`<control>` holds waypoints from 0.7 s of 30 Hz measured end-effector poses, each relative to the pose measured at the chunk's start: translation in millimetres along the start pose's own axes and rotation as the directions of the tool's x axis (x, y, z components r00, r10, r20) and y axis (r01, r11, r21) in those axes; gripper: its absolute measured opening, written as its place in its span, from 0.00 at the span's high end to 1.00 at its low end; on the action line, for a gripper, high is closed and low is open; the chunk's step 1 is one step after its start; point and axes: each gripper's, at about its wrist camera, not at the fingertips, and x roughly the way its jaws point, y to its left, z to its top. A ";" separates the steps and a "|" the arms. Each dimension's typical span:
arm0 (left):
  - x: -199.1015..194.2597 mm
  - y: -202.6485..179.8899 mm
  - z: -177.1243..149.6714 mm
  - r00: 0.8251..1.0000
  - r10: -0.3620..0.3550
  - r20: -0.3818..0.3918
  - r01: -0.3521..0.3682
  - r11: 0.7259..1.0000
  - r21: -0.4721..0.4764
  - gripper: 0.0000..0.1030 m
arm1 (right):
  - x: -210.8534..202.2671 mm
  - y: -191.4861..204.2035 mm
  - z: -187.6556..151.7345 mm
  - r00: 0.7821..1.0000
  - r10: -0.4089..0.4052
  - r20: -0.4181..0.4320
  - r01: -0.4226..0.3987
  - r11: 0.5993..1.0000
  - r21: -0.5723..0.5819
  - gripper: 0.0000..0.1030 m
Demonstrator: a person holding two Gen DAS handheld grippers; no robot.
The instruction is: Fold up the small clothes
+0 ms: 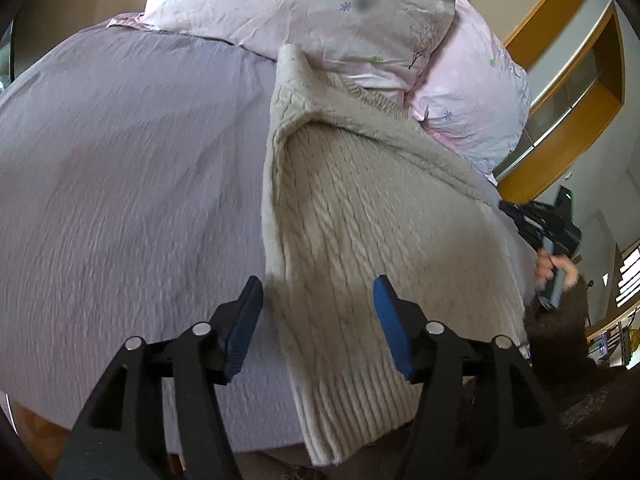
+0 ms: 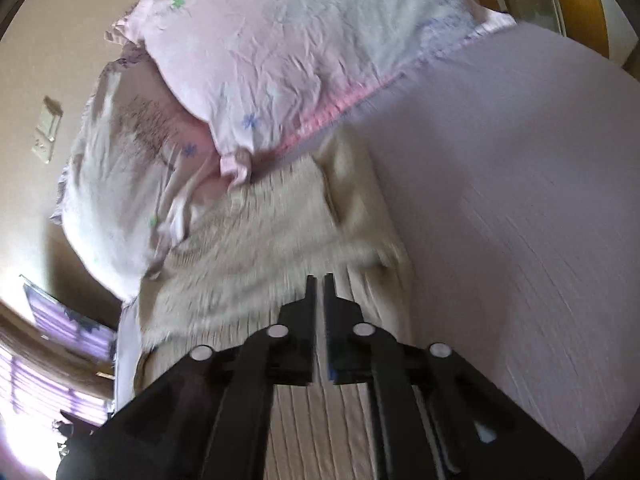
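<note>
A cream cable-knit sweater [image 1: 360, 216] lay lengthwise on the lavender bedspread [image 1: 132, 184], its far end tucked up against two pink floral pillows [image 1: 320, 16] at the head of the bed. One side had already been turned in over the body, leaving a long straight edge down the left and a diagonal flap near the top, so the fold looked to be partway done, with the lengthwise narrowing made and the crosswise fold not yet made. The left gripper [image 1: 318, 320] hovered above the near part of the sweater with its blue-padded jaws spread wide and nothing between them. The right gripper [image 2: 319, 286] hung over the ribbed hem end of the same sweater [image 2: 256, 256]; its jaws stood almost pressed together with only a thin slit between, and no cloth showed in that slit (the right wrist view was blurred, so a thin pinch could not be ruled out). In the left wrist view the person's right hand [image 1: 554, 266] was visible off the sweater's right edge. The next move, as I judged it, called for both grippers to take the hem corners and carry them toward the collar, keeping the turned-in side from sliding open.
</note>
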 end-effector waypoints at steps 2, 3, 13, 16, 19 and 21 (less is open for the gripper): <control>-4.6 0.2 -5.6 1.000 -0.004 0.005 0.004 1.000 0.000 0.41 | -26.8 -3.0 -21.6 1.000 0.003 -0.005 -0.003 0.999 -0.043 0.45; -6.2 -0.3 -8.3 1.000 -0.003 0.008 0.003 1.000 0.002 0.40 | -38.2 -4.4 -32.6 1.000 -0.014 -0.008 0.013 0.998 -0.068 0.37; -19.4 -16.3 -39.3 0.999 0.023 0.026 -0.024 0.999 0.038 0.43 | -73.8 -28.7 -117.8 0.986 0.070 -0.154 -0.088 0.990 -0.114 0.56; -19.4 -23.3 -46.2 0.999 0.044 0.019 -0.045 0.998 0.040 0.65 | -70.7 -21.5 -137.4 0.963 0.156 -0.220 -0.187 0.973 -0.133 0.69; -11.6 -24.4 -49.9 0.999 -0.002 -0.034 0.002 1.000 -0.002 0.90 | -63.3 -16.4 -146.6 0.933 0.226 -0.281 -0.270 0.954 -0.129 0.91; -10.6 -26.3 -47.5 0.999 -0.016 -0.037 0.016 1.000 -0.005 0.90 | -64.5 -11.9 -142.9 0.923 0.275 -0.269 -0.317 0.940 -0.128 0.91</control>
